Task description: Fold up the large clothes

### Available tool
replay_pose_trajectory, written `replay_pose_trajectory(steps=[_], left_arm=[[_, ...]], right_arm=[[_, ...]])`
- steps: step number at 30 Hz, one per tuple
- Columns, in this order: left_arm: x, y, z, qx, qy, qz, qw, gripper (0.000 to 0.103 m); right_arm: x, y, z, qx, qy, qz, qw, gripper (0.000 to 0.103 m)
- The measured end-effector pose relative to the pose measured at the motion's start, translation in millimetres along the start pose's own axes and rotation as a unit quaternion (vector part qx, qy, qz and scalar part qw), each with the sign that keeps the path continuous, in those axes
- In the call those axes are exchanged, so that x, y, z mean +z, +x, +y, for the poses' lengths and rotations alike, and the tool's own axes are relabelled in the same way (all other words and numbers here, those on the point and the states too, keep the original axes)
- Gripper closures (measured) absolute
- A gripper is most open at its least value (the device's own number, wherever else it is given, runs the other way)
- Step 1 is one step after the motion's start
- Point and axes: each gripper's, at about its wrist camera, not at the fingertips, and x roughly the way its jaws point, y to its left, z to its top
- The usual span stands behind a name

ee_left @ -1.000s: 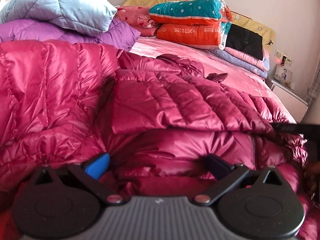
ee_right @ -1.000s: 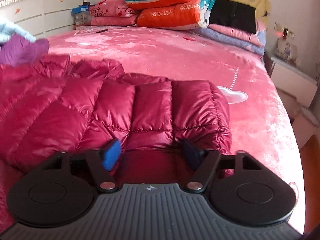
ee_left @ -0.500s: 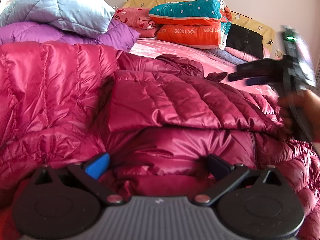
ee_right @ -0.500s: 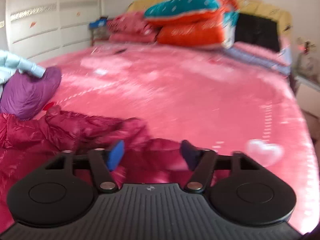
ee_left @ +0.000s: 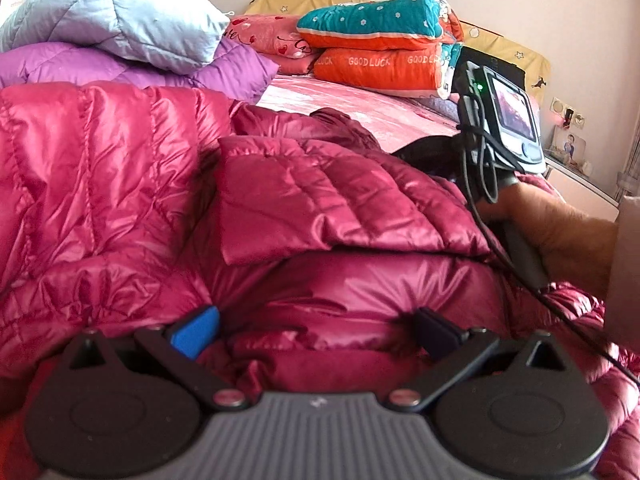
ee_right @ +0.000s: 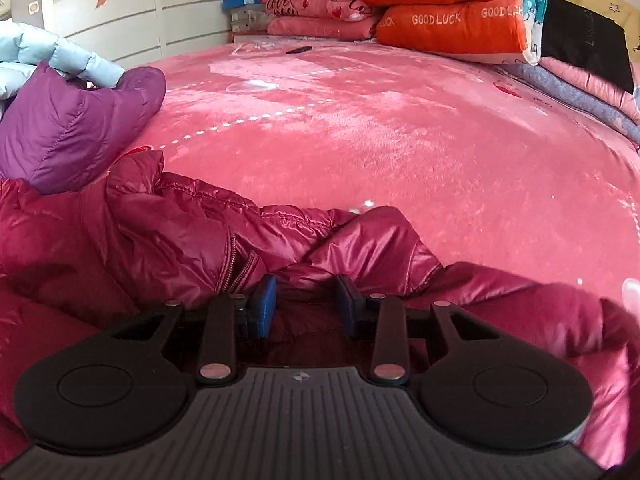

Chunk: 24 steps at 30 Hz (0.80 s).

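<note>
The magenta down jacket [ee_left: 132, 184] ran off the left and lower edges of the left wrist view, so its full outline could not be told. The right gripper [ee_left: 436, 150] was largely hidden there behind its own screen and cables; whether its pads pressed the fabric could not be told. The hand [ee_left: 560, 232] holding it was cut by the right edge. In the right wrist view the jacket's cloth under the gripper body was hidden, and the small dark object [ee_right: 299, 50] near the bed's far edge was too small to identify.
</note>
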Motion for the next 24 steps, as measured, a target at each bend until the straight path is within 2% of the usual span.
replay_pose_trajectory(steps=[4,6,7,8,9,11,13,15,17,21,24], left_arm=[[0,0,0,-0.001,0.0,-0.001,1.0,0.001],[-1,-1,0,0.0,0.002,-0.003,1.0,0.001],[-2,-1,-1,0.0,0.003,-0.005,1.0,0.001],[-2,-1,-1,0.001,0.005,-0.006,1.0,0.001],[-3,-1,-2,0.001,0.005,-0.006,1.0,0.001],[-4,-2,-1,0.0,0.004,-0.009,1.0,0.001],[-5,-4,-1,-0.002,0.001,-0.011,0.9999,0.001],[-5,-7,-2,-0.003,0.0,-0.014,0.9999,0.001],[-4,-11,-4,-0.003,0.002,-0.017,0.9998,0.001],[-3,-23,-9,-0.003,0.012,-0.034,0.9993,0.002],[-1,-40,-17,-0.016,0.024,-0.056,0.998,0.003]], right_arm=[[6,-8,-8,0.004,0.016,0.003,1.0,0.056],[7,-18,-14,-0.002,0.039,-0.002,0.999,0.035],[8,-26,-19,-0.004,0.054,-0.009,0.999,0.029],[10,-36,-26,-0.008,0.07,-0.018,0.997,0.013],[11,-47,-33,-0.01,0.087,-0.026,0.996,0.002],[14,-71,-49,0.001,0.111,-0.041,0.993,0.003],[14,-98,-67,-0.011,0.126,-0.054,0.991,0.002],[8,-126,-94,-0.026,0.152,-0.06,0.986,0.0],[-5,-147,-128,-0.017,0.19,-0.062,0.98,0.0],[-49,-171,-202,-0.021,0.282,-0.05,0.958,0.0],[-86,-168,-244,0.033,0.361,-0.039,0.931,0.0]])
